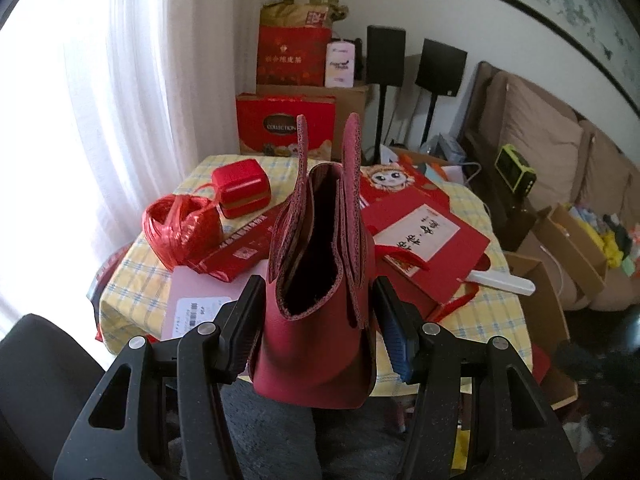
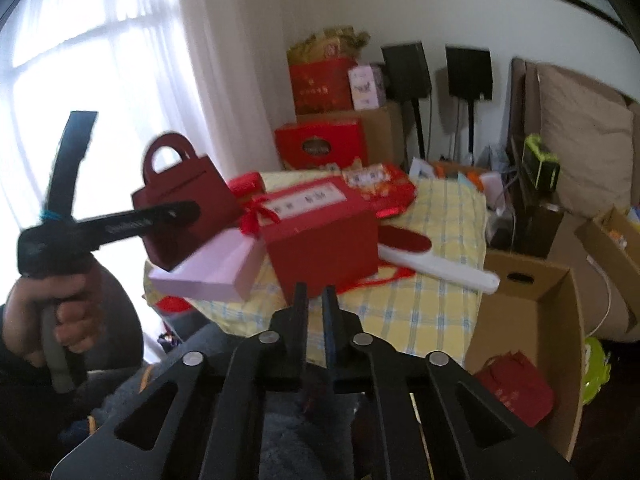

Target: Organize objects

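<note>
A dark red leather handbag with two upright handles hangs in front of the table, and my left gripper is shut on its sides. The right wrist view shows the same handbag at the left, held up by the left gripper in a person's hand. My right gripper is shut with nothing between its fingers. It hovers at the near edge of the table, just in front of a red gift box with a ribbon and a white label.
The yellow checked table carries a pink flat box, a white brush with a red pad, a ball of red raffia and a small red case. An open cardboard box on the floor at the right holds a red bag. Red gift boxes are stacked behind.
</note>
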